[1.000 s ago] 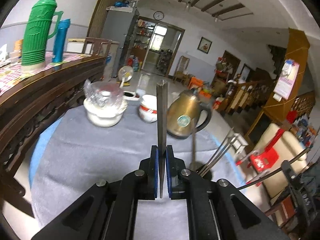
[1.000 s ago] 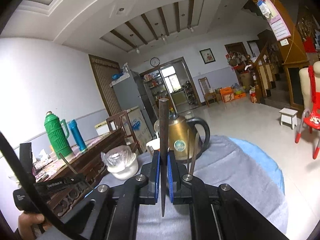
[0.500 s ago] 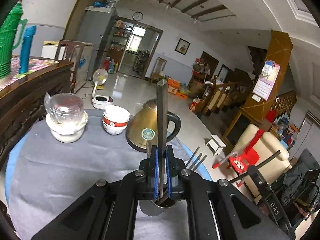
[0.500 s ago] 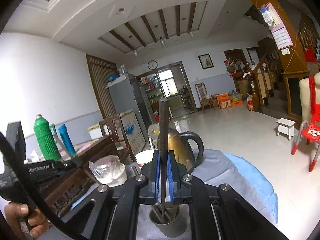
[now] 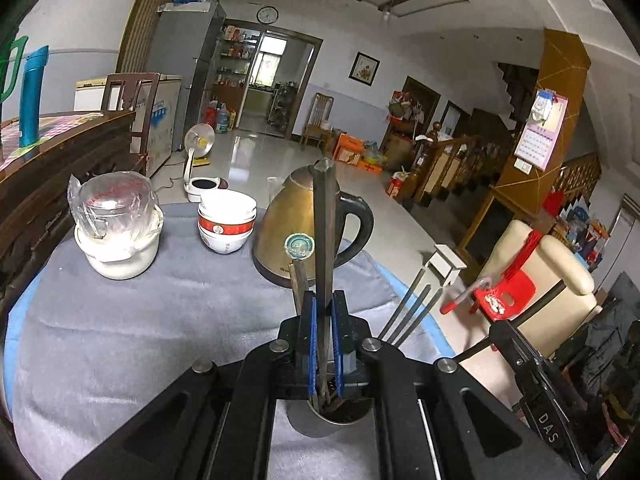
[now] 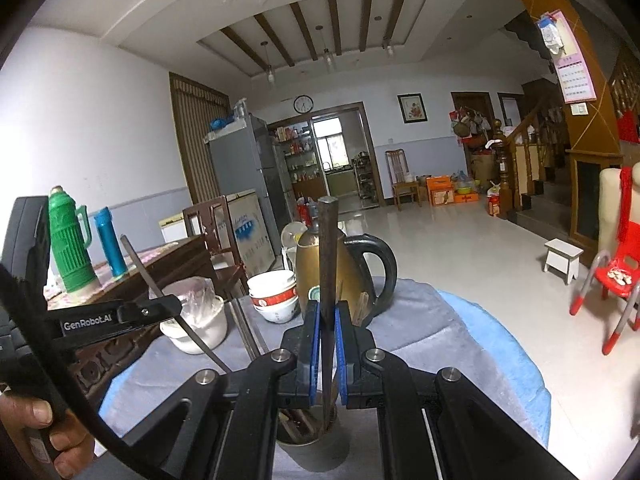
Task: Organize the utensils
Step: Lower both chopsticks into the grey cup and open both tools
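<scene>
The left gripper (image 5: 324, 340) is pinching a dark chopstick (image 5: 323, 248) between its blue pads (image 5: 311, 340), the jaws drawn in to only the stick's width. The stick is standing upright, its upper end pointing to 12 o'clock, its lower end dipping into the mouth of a metal utensil cup (image 5: 328, 420) directly below the fingers. Other dark sticks are already leaning inside that cup, and a loose bundle of chopsticks (image 5: 412, 308) is fanning out toward 2 o'clock from it.

The right gripper (image 6: 327, 352) is likewise clamping a dark chopstick (image 6: 329, 264), jaws closed onto it with nothing else between them. This stick is also upright, and its lower end is reaching into the same metal cup (image 6: 316, 452), seen at 6 o'clock under the fingers, where several brown sticks are resting. At 9 o'clock in the right wrist view, the other handheld unit is showing, with a bare hand (image 6: 44, 428) gripping its handle.

The cup is sitting on a grey cloth (image 5: 132, 340) covering the round table. Beyond the fingers, at 12 o'clock, a brass-coloured electric kettle (image 5: 296, 232) is standing; stacked red-and-white bowls (image 5: 226, 224) are at 11 o'clock, just beside it, and a white pot topped with a plastic-wrapped glass (image 5: 118, 224) is at 10 o'clock.
</scene>
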Demonstrator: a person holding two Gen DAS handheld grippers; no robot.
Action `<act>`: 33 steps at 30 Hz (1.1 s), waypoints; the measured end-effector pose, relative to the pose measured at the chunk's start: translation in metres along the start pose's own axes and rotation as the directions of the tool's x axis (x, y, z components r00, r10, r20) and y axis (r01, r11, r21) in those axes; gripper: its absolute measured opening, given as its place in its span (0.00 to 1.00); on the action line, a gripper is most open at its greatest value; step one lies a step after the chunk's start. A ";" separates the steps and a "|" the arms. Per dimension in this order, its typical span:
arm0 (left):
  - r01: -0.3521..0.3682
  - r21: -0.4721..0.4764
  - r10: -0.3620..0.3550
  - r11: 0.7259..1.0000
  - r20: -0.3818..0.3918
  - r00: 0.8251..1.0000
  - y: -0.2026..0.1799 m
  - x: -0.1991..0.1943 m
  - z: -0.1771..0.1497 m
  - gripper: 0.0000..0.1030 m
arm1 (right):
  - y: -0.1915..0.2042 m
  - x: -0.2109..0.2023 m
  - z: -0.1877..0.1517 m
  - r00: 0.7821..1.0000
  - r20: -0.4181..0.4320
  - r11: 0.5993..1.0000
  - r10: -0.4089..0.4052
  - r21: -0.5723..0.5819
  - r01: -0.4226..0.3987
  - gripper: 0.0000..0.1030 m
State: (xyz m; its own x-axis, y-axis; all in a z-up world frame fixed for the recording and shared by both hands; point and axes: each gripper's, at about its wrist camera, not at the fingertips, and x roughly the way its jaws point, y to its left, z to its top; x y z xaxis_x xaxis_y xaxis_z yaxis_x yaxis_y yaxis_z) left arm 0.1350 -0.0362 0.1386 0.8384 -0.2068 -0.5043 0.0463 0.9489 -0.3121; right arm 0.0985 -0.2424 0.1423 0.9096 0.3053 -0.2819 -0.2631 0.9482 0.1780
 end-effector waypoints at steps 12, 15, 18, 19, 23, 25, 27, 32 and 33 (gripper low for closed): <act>-0.013 0.031 0.014 0.999 -0.036 0.999 -0.011 0.025 -0.007 0.07 | 0.001 0.016 -0.008 1.000 -0.029 1.000 -0.007 -0.018 0.007 0.08; -0.017 0.037 0.019 0.999 -0.048 0.999 -0.012 0.031 -0.010 0.07 | 0.001 0.021 -0.010 0.999 -0.038 1.000 -0.008 -0.016 0.008 0.08; -0.020 0.047 0.023 0.999 -0.069 0.997 -0.014 0.036 -0.013 0.07 | 0.001 0.025 -0.013 0.999 -0.053 1.000 -0.009 -0.009 0.008 0.08; -0.020 0.048 0.024 0.999 -0.076 0.997 -0.014 0.038 -0.013 0.07 | 0.000 0.027 -0.014 0.998 -0.059 1.000 -0.008 -0.009 0.008 0.08; -0.021 0.052 0.026 0.998 -0.100 0.995 -0.015 0.044 -0.017 0.07 | 0.000 0.034 -0.018 0.996 -0.084 1.000 -0.007 -0.007 0.006 0.08; -0.014 0.054 0.020 0.998 -0.119 0.993 -0.016 0.047 -0.018 0.07 | 0.000 0.037 -0.020 0.995 -0.099 1.000 -0.005 -0.005 0.005 0.08; -0.015 0.047 0.021 0.999 -0.141 0.990 -0.016 0.048 -0.018 0.07 | 0.000 0.043 -0.022 0.991 -0.137 1.000 0.000 -0.003 -0.001 0.08; -0.011 0.012 0.012 1.000 -0.128 0.992 -0.010 0.029 -0.013 0.37 | -0.002 0.040 -0.019 0.987 -0.157 1.000 -0.026 -0.004 0.026 0.25; -0.013 0.009 0.014 1.000 -0.111 0.994 -0.009 0.021 -0.012 0.40 | -0.003 0.036 -0.016 0.989 -0.147 0.999 -0.035 -0.006 0.035 0.48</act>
State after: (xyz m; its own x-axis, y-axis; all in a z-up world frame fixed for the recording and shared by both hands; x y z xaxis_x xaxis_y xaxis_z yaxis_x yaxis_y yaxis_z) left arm 0.1457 -0.0516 0.1208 0.7738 -0.2190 -0.5944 0.0408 0.9536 -0.2982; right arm 0.1270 -0.2323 0.1167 0.8613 0.2814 -0.4231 -0.2336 0.9587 0.1622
